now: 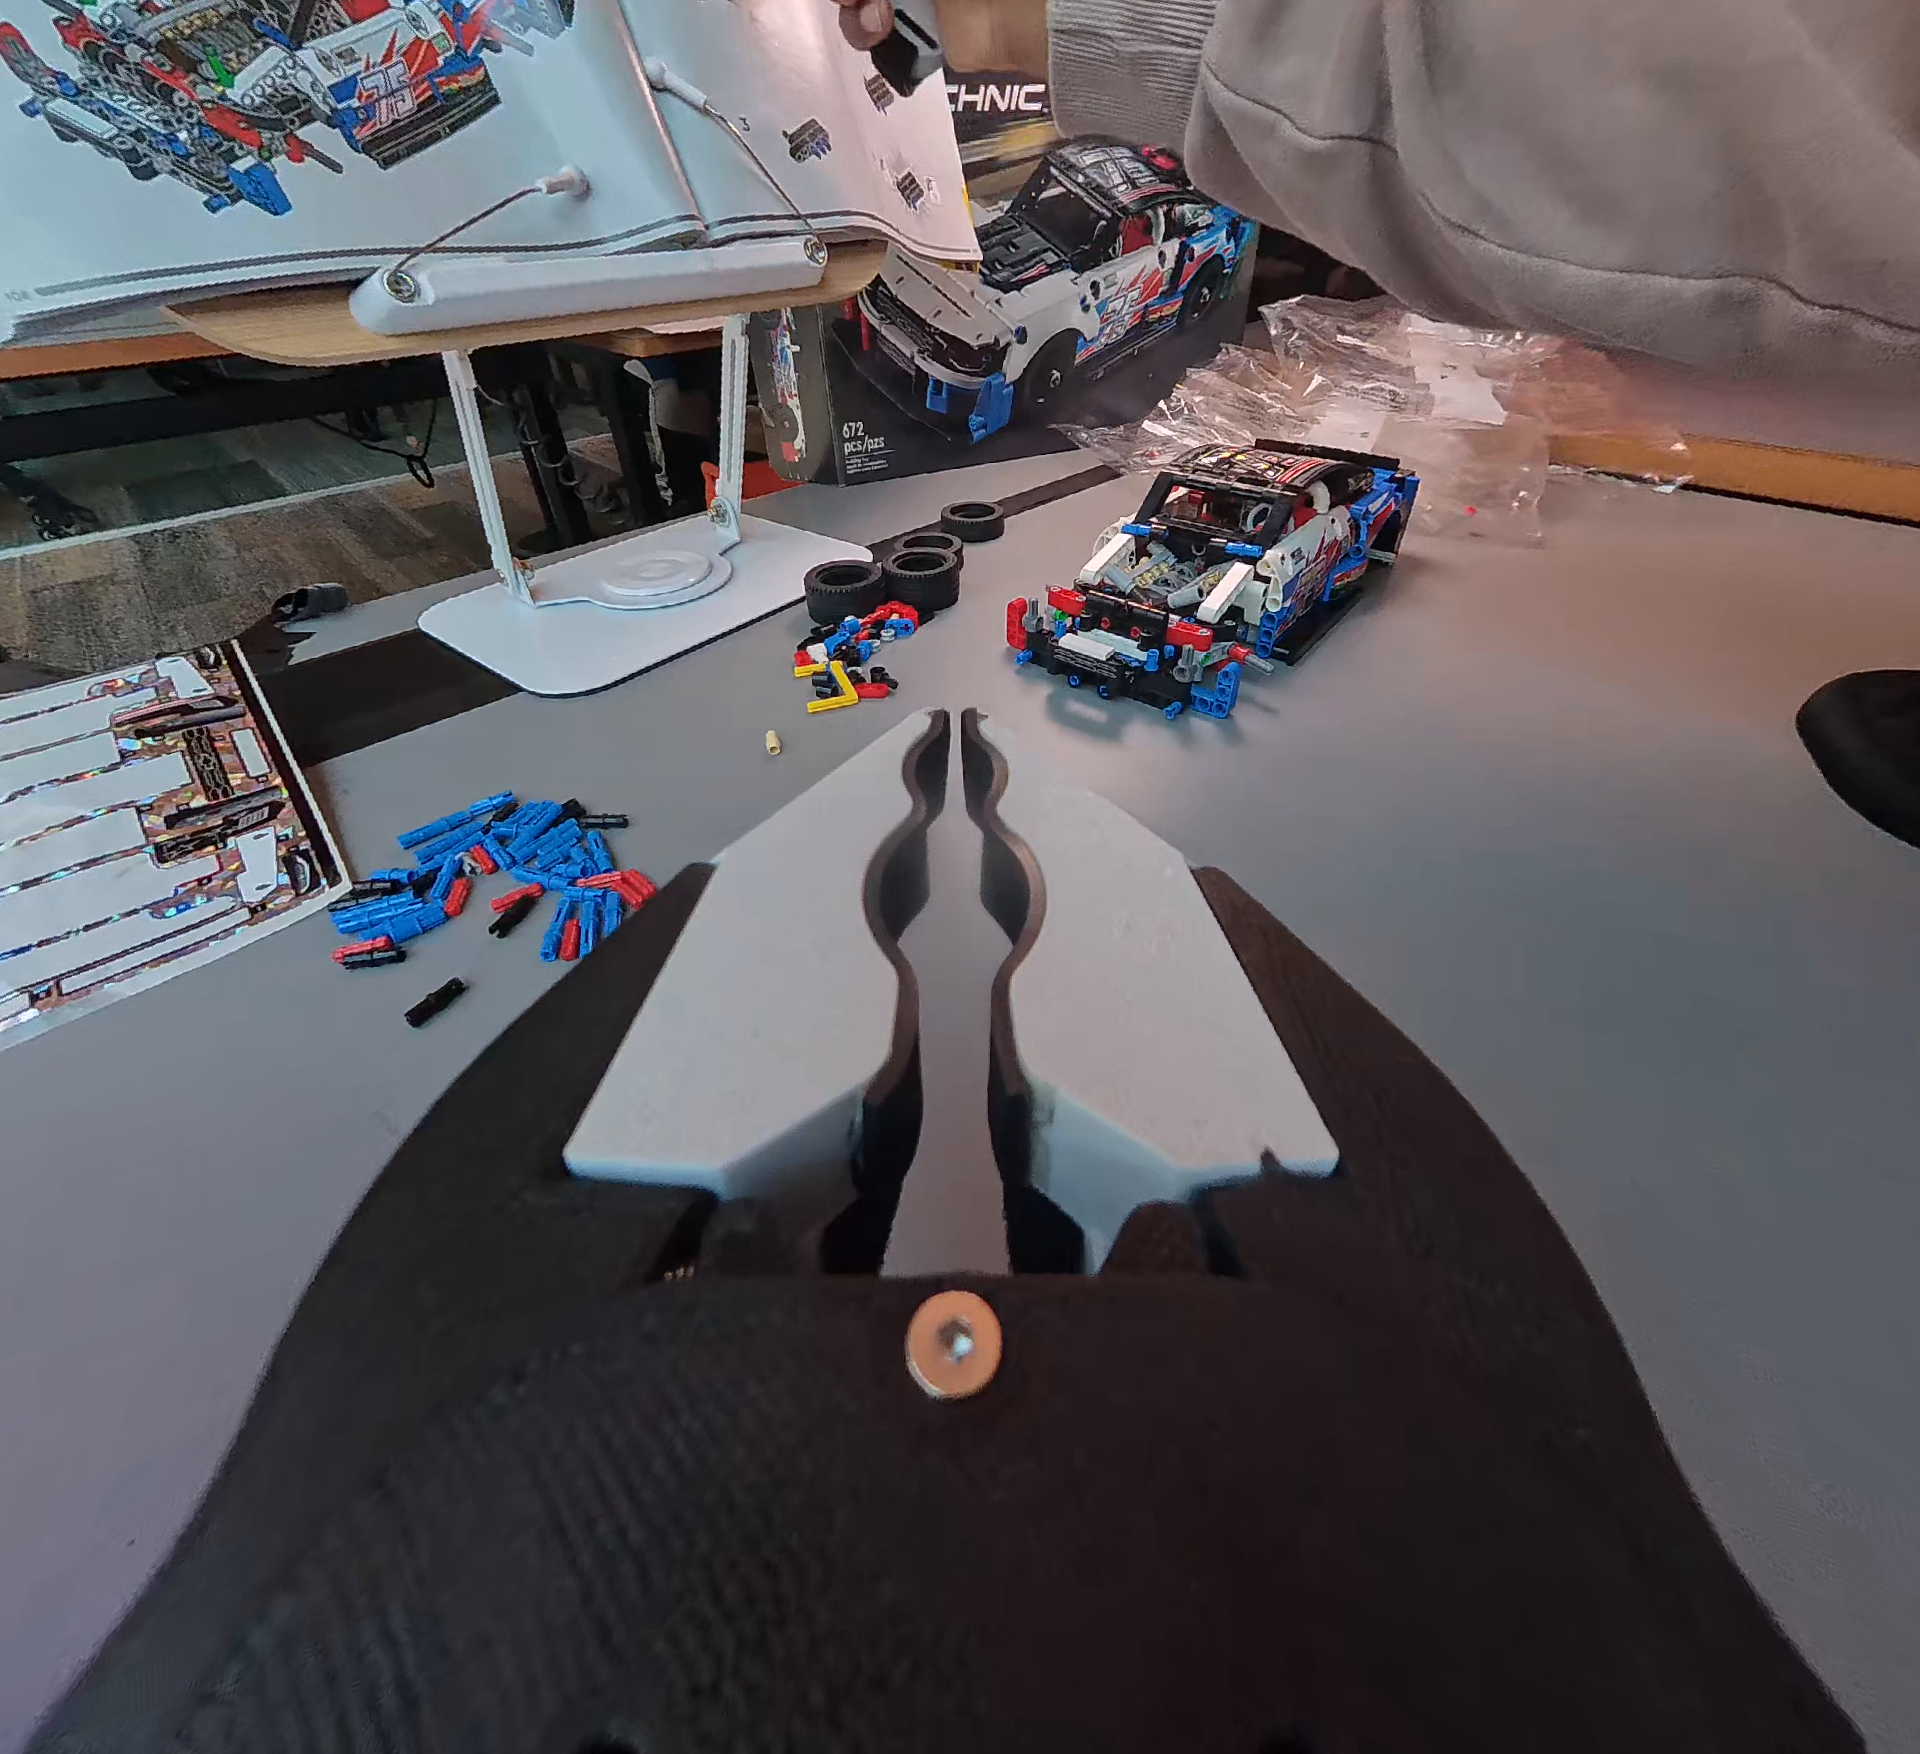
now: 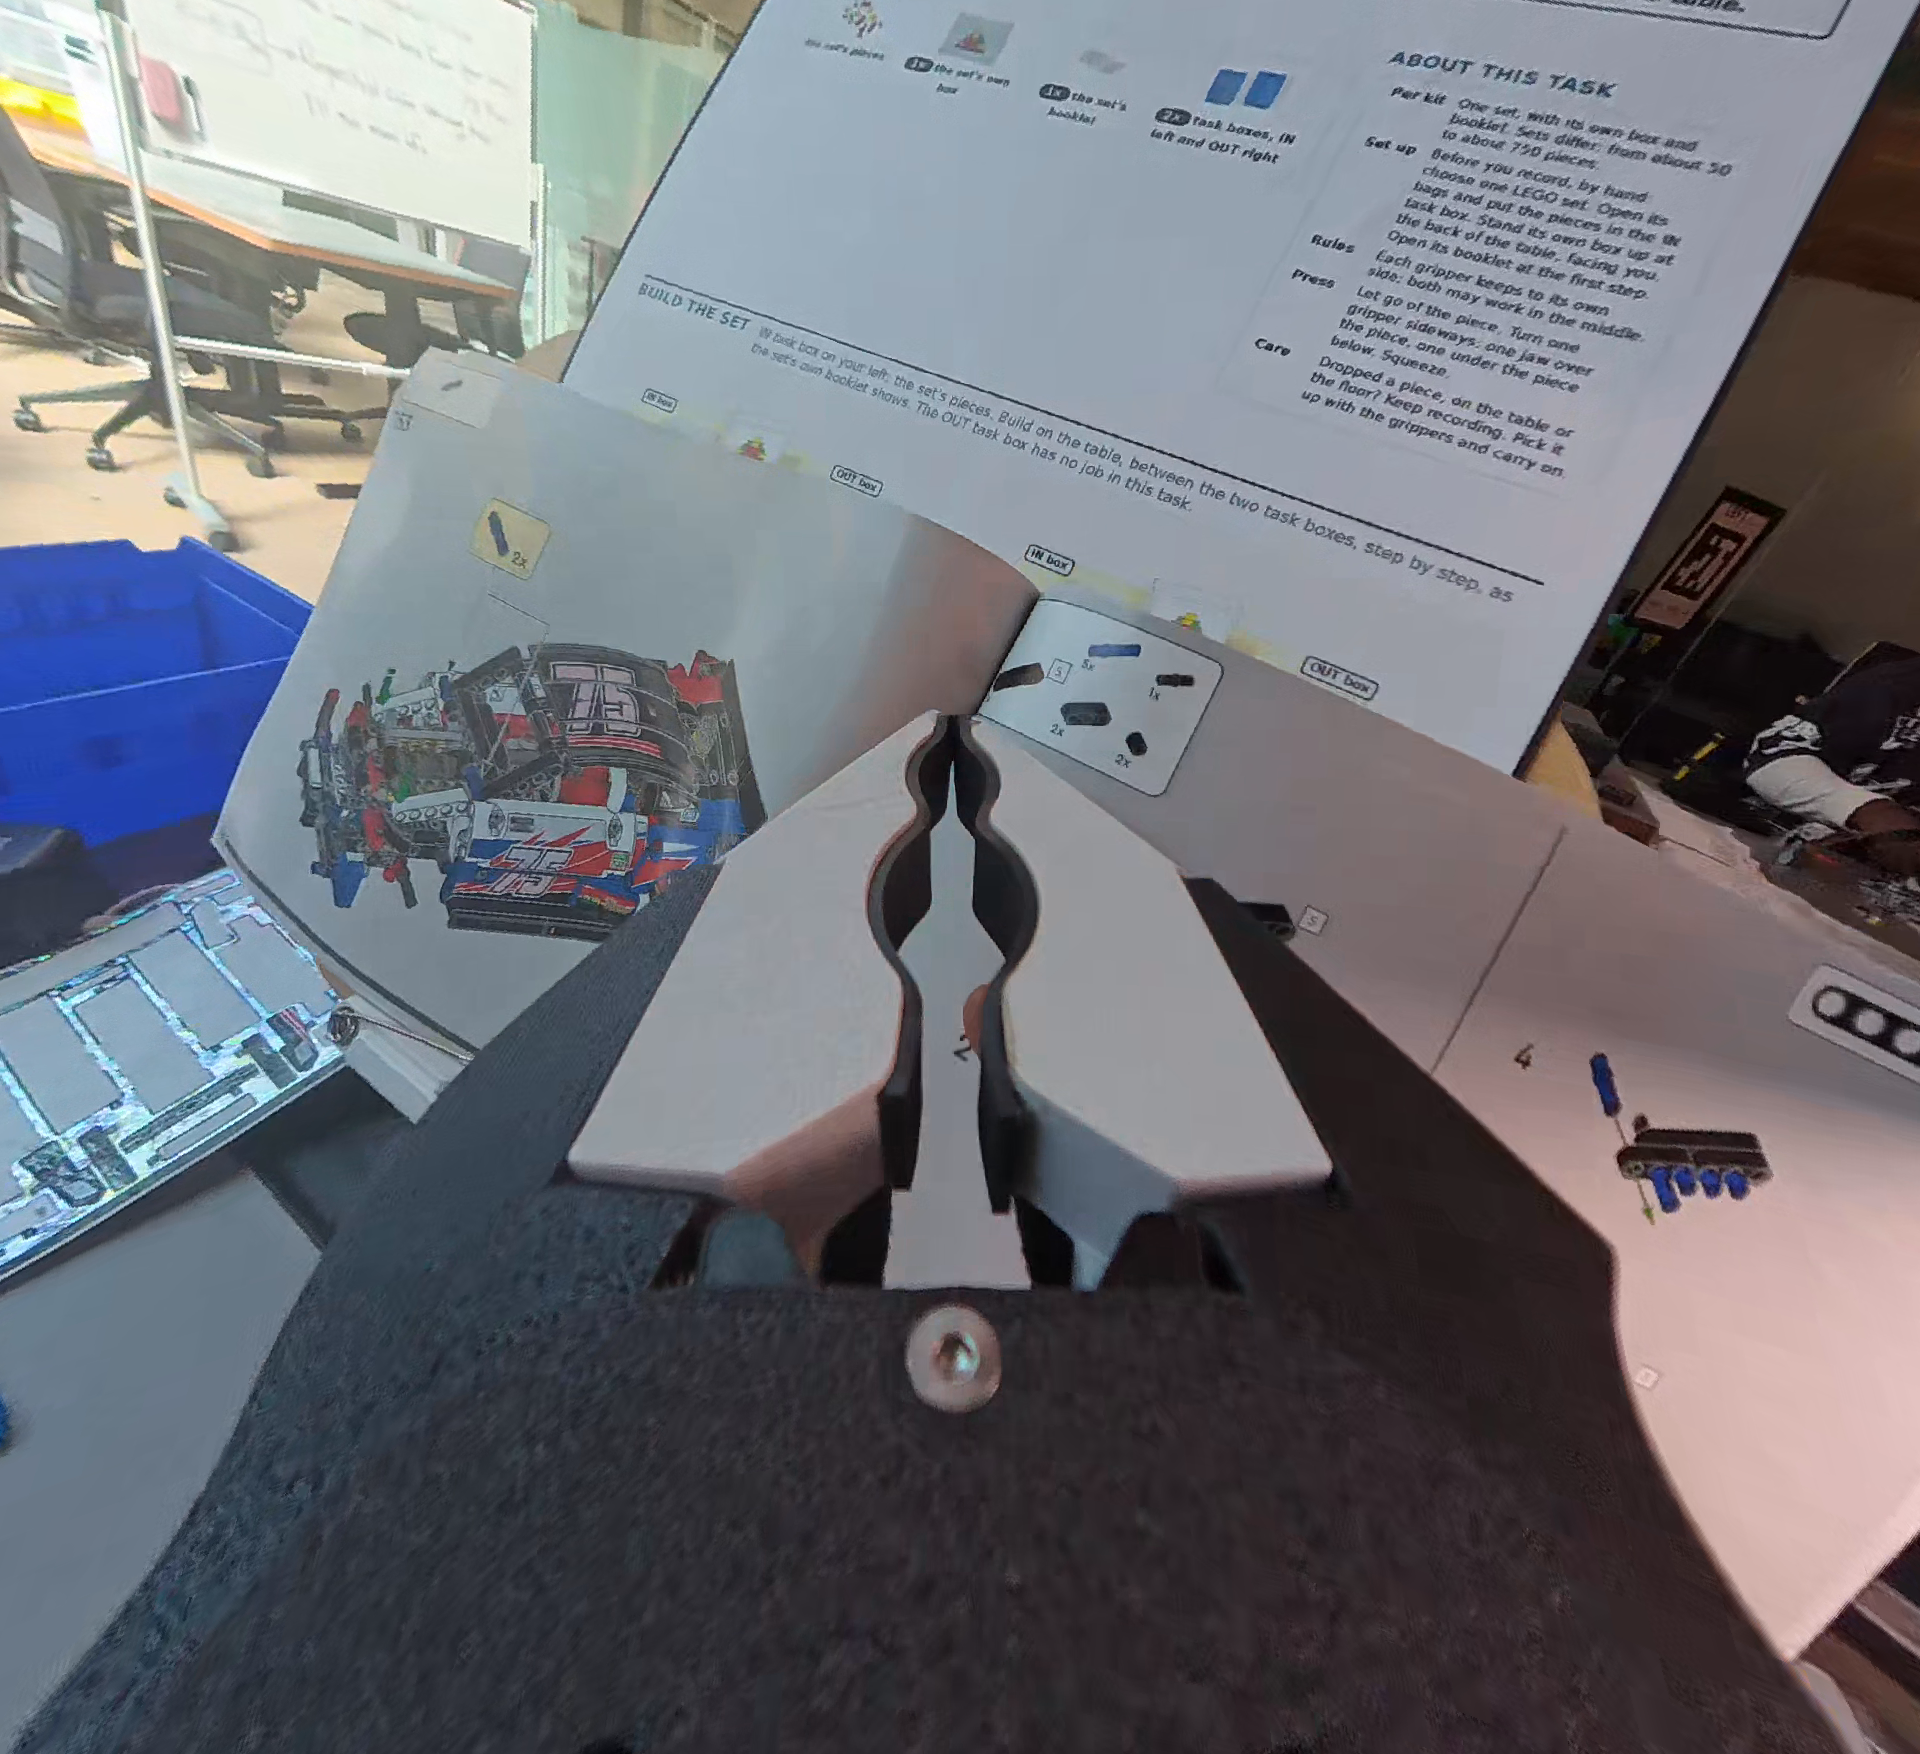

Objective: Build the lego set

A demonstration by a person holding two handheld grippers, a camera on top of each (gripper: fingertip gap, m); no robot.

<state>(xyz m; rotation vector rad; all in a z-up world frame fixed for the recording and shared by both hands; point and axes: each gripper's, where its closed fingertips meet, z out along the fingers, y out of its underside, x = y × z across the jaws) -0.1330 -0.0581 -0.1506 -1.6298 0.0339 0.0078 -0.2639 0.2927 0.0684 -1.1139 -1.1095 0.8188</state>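
We are turning a page of the booklet (image 1: 312,42) that sits up on the white stand (image 1: 623,561). Our right gripper (image 2: 954,728) is pressed together at the tips, and a page looks caught between them, but we cannot be sure the paper is really pinched. Our left gripper (image 1: 956,722) waits low over the grey table (image 1: 1455,977). Its tips are nearly together and it holds nothing.

The toy car (image 1: 1216,582) sits on the table, just past the left gripper and a bit to the right. It is mostly built but has no wheels yet. Its long side runs from near-left to far-right, and its open nose points toward us and to the left. Four black tires (image 1: 904,566) wait near it, close to a small heap of bits (image 1: 852,650). A pile of blue and red pins (image 1: 499,873) lies nearer, on the left.

Next, we think we must lay the page flat, read the new step, and then pick the right bits.
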